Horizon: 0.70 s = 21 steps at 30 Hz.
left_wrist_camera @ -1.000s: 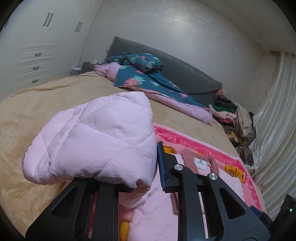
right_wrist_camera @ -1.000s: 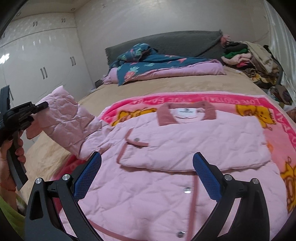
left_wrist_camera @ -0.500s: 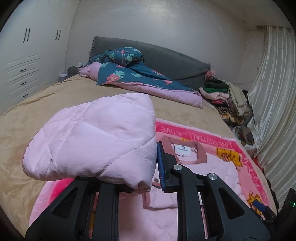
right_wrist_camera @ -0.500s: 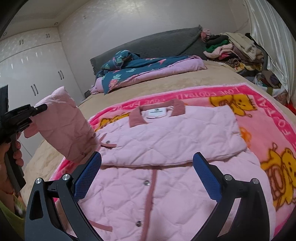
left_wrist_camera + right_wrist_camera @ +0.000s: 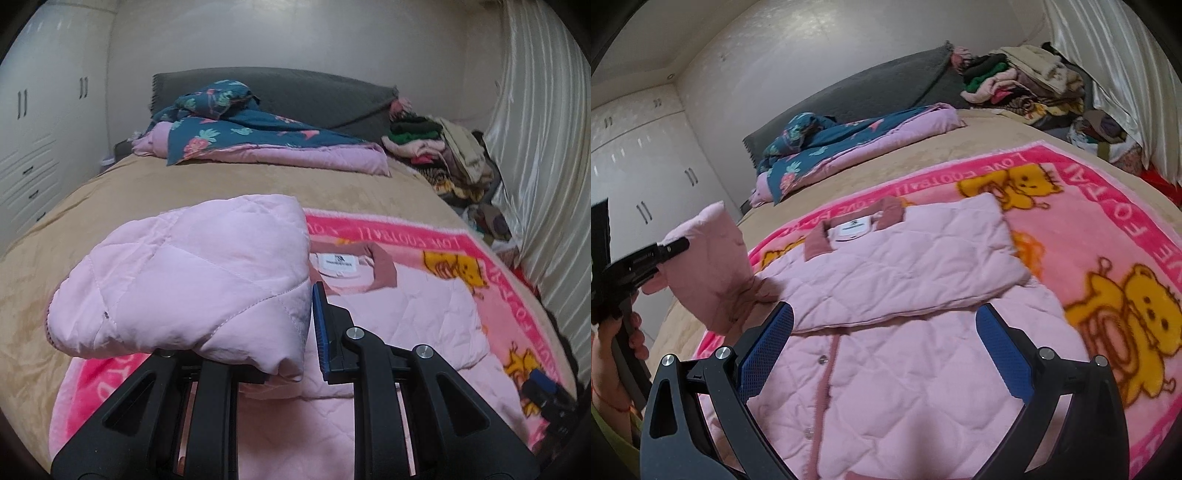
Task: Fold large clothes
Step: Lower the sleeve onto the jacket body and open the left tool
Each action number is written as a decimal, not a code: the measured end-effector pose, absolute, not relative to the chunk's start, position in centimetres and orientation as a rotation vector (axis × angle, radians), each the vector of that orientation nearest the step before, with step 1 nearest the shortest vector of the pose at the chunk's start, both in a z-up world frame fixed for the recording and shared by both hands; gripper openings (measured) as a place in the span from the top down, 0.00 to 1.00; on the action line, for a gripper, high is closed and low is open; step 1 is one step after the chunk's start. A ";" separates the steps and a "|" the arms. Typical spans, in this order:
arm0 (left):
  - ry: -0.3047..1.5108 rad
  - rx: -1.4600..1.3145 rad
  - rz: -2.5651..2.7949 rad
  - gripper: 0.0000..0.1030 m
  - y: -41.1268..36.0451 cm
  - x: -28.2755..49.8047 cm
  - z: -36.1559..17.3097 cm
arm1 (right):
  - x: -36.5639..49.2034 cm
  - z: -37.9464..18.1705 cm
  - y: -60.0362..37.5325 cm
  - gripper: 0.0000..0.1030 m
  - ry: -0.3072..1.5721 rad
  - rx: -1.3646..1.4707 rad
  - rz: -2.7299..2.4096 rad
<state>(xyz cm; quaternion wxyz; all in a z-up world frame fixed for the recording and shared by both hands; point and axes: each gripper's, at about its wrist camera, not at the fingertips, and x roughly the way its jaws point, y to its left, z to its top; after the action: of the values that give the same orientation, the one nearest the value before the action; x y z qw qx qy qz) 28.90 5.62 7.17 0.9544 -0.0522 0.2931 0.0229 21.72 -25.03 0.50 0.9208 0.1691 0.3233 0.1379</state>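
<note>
Overhead, left hand-held gripper (image 5: 312,332) pinching sleeve (image 5: 192,277).

The lifted sleeve (image 5: 192,273) blocks the left wrist view: it covers the left gripper's (image 5: 308,325) left finger outright, so only the right blue pad (image 5: 318,328) shows. Behind it at nine o'clock, the jacket's (image 5: 905,332) shoulder is hidden. In the right wrist view the hem runs off at six o'clock. The collar label's (image 5: 854,229) print is too small to read. The pink blanket (image 5: 1108,229) is cut off at four o'clock.
</note>
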 end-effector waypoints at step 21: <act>0.804 0.384 -0.091 0.89 -8.3 31.0 -4.4 | 21.6 -2.5 -32.5 0.04 0.717 0.392 0.148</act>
<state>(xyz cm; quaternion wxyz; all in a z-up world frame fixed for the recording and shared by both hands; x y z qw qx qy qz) 31.04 -8.27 -4.37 0.9014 0.1854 0.3889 -0.0440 21.63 -32.50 -2.55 0.9150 0.1902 0.3485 0.0718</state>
